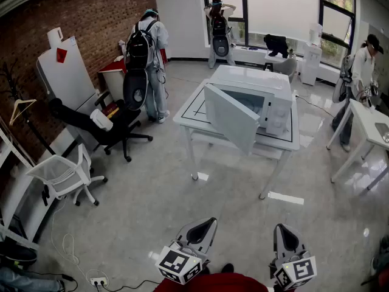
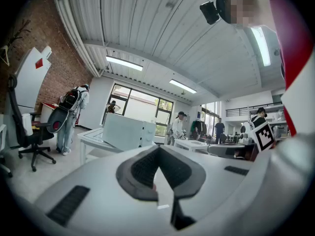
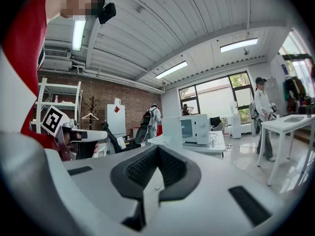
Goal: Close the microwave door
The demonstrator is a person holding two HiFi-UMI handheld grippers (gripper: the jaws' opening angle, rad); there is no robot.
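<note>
We hold our left tongs (image 1: 208, 222) low at the bottom of the head view, its jaws pressed together with nothing between them. Our right tongs (image 1: 281, 230) sits beside it, jaws likewise closed and empty. Both point roughly level across the grey floor (image 1: 158, 205). Well apart from them, ahead of us, stands a white table (image 1: 185, 115), and on it sits the white microwave (image 1: 261, 84). Its door (image 1: 231, 119) stands swung wide open toward us. Left of the table we see a black office chair (image 1: 112, 129) and a white chair (image 1: 61, 174). Beyond them a person with a backpack (image 1: 149, 53) stands near the brick wall (image 1: 91, 14).
</note>
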